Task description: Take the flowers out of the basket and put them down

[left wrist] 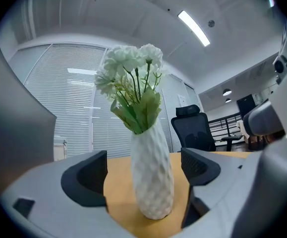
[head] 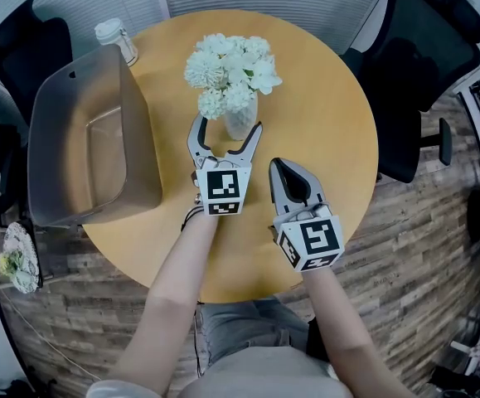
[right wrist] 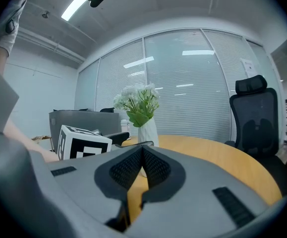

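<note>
Holds left gripper (head: 227, 123) spread wide around vase (head: 241, 119) of flowers (head: 227, 73) standing right of basket (head: 143, 160), right gripper (head: 278, 167) shut and empty; risks toppling vase by clipping it with a jaw on withdrawal.

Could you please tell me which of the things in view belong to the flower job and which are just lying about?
Part of the job:
- flowers in their white vase, standing on the table
- basket, empty
- left gripper, fingers open either side of the vase
- right gripper, shut

Just lying about:
- lidded jar behind the basket
- two office chairs
</note>
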Demonstrator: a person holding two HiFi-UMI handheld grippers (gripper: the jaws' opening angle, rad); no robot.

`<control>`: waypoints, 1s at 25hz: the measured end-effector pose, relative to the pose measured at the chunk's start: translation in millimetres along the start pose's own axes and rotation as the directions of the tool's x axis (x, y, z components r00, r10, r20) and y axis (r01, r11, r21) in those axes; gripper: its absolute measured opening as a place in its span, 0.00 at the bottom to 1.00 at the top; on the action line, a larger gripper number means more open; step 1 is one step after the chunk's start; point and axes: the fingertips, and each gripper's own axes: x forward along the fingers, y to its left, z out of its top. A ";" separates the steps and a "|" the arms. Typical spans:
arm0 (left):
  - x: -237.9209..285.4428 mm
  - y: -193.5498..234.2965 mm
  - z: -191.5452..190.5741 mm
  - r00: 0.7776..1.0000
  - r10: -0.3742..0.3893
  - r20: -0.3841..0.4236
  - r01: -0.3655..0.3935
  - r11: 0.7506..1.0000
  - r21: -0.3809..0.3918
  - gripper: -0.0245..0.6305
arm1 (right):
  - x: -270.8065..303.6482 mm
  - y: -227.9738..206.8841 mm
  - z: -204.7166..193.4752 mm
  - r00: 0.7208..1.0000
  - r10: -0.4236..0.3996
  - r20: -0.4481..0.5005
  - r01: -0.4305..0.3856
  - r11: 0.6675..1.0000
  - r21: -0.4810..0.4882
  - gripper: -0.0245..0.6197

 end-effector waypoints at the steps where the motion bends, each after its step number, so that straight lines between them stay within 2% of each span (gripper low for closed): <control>1: -2.8 0.4 0.6 1.000 0.004 -0.007 -0.004 1.000 0.004 0.72 | -0.2 -0.3 3.2 1.000 0.000 0.006 0.000 1.000 -0.001 0.07; 9: -28.4 3.5 12.0 0.999 0.017 -0.033 -0.017 1.000 -0.004 0.72 | -0.8 6.1 29.8 0.999 0.018 0.042 -0.016 0.999 -0.041 0.07; 17: -48.8 2.1 36.6 1.000 0.005 -0.022 -0.005 1.000 0.000 0.70 | -7.2 -0.2 53.7 0.998 0.025 0.060 -0.020 0.996 -0.082 0.07; 25: -73.2 1.0 64.6 0.999 0.049 0.009 -0.049 0.999 -0.008 0.44 | -19.0 5.2 72.2 0.995 0.055 0.085 -0.046 0.994 -0.103 0.07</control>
